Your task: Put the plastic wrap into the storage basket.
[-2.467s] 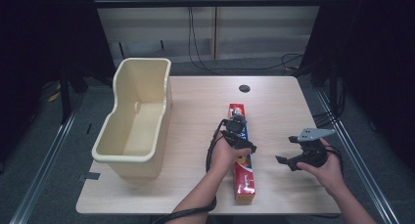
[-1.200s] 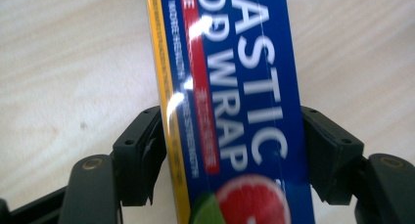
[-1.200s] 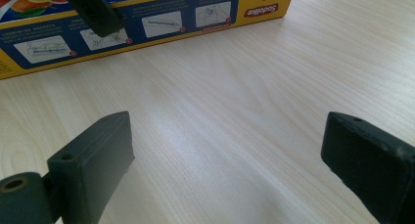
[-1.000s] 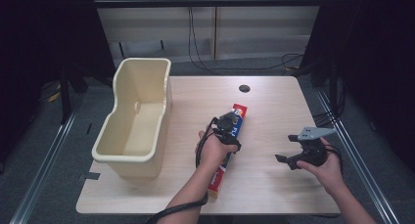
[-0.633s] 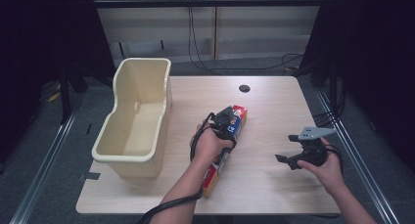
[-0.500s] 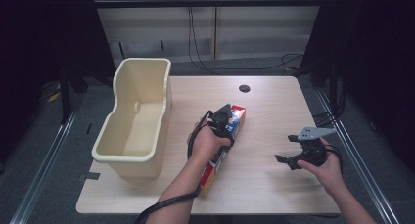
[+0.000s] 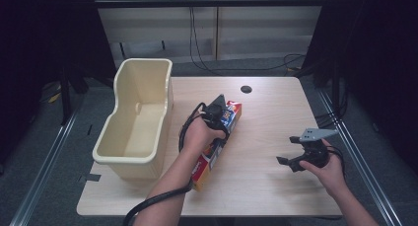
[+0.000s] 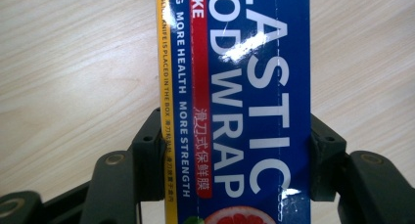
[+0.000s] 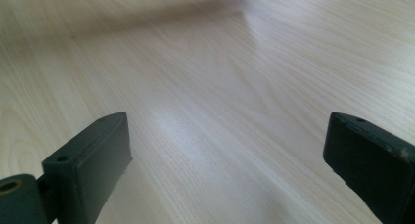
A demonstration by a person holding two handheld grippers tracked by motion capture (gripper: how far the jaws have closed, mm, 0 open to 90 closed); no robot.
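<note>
Since the earlier frames my left gripper [image 7: 220, 113] has carried the plastic wrap box [image 7: 215, 145] off its flat lie on the table [image 7: 266, 186] and swung it toward the cream bin [image 7: 135, 118]; its jaws have just been closing, and in the left gripper view they now pinch the box [image 8: 244, 106] across its width, one pad on the yellow edge, the other on the blue. The box now slants with its far end up near my gripper, just right of the bin's near right corner, and its near end low by my forearm; from above I cannot tell whether that low end is touching the wood. My right gripper [image 7: 296, 162] sits well to the right of the bin, jaws spread wide over bare tabletop [image 9: 205, 87] with nothing between them. I judge the step to be lifting the box to drop it into the bin. To do it well I should hold this squeeze firm, since the cardboard is glossy and the long box hangs far from my pinch and will want to swing. I should raise it until the low end clears the bin's rim, turn it to lie along the bin's length, and lower it before letting go.
</note>
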